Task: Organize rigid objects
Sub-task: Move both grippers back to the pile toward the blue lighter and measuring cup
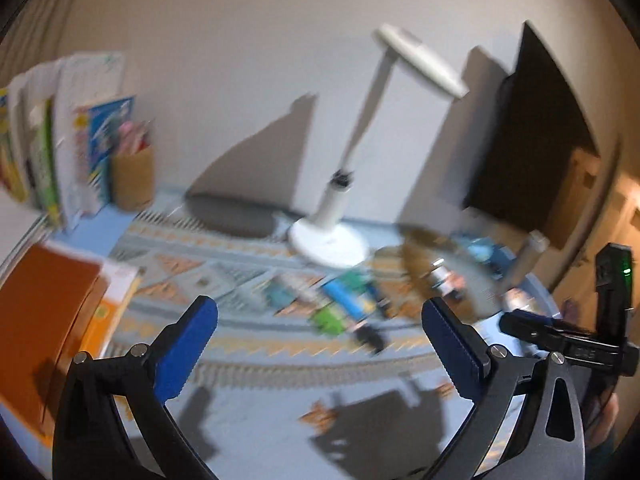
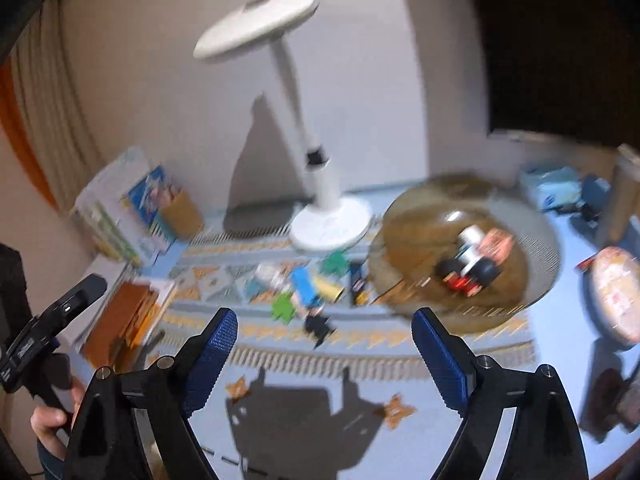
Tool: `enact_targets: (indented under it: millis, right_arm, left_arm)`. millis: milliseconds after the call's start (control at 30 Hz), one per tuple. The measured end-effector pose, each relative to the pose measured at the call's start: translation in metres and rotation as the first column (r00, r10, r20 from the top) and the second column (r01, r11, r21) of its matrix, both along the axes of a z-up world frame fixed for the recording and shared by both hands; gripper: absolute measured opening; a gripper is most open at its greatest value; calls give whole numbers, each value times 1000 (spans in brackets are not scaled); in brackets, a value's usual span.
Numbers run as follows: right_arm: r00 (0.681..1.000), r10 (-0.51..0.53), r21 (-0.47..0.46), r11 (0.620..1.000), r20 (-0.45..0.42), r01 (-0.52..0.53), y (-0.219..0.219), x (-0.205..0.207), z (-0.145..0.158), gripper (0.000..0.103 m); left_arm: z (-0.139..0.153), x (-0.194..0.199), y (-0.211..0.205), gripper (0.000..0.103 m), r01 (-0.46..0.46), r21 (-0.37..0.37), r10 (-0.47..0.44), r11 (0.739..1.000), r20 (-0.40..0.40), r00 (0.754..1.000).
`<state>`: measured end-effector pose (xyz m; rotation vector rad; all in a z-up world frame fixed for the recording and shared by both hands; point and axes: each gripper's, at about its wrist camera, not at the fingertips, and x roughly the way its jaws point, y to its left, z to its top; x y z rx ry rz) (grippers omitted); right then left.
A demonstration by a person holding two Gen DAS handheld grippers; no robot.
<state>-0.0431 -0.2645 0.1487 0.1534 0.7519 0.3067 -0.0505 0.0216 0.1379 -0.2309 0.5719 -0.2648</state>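
Nearest the lens in the left wrist view, your left tool [image 1: 320, 344] has its blue pads spread wide with nothing between them, only bare patterned cloth showing through the gap. Lower in the right wrist view, your right tool [image 2: 324, 352] is likewise spread and empty. Both point forward and downward over the tabletop [image 2: 568, 236], above its surface, and both pictures are smeared with blur.

Just beyond the pads, near the centre of each frame, lies a loose scatter of small toys [image 2: 308, 292]: green, blue, yellow and black pieces, some touching one another. Right of them in the right wrist view sits a woven basket [image 2: 532, 216] holding a toy car [image 2: 468, 268]. The basket looks like the place for the scattered pieces, though that is a judgement.

To do this step well, steady each hand before lowering, choose one piece that lies apart at the edge of the scatter, and bring the pads down either side of it so neighbours are not nudged.

Farther back stands a white desk lamp [image 2: 328, 224], between the toys and the wall. At the left of the frame, books [image 1: 44, 160] and a brown pencil cup [image 1: 134, 178] stand upright.
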Motion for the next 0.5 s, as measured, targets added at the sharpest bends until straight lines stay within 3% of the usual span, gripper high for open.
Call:
enact_targets:
  millis: [100, 233, 400, 500]
  right_arm:
    - [999, 26, -27, 999, -27, -27, 16, 5, -46, 88]
    - [994, 44, -69, 996, -99, -51, 23, 16, -99, 88]
    - [988, 41, -108, 992, -152, -58, 24, 23, -135, 88]
    - [990, 55, -109, 992, -129, -70, 27, 22, -131, 88]
  left_arm:
    - [-50, 3, 9, 102, -51, 35, 53, 998, -57, 997]
    - [-92, 19, 12, 102, -67, 77, 76, 995, -127, 989]
    - [-107, 27, 17, 102, -78, 69, 89, 995, -179, 980]
    - [-110, 26, 18, 102, -88, 68, 99, 994, -183, 978]
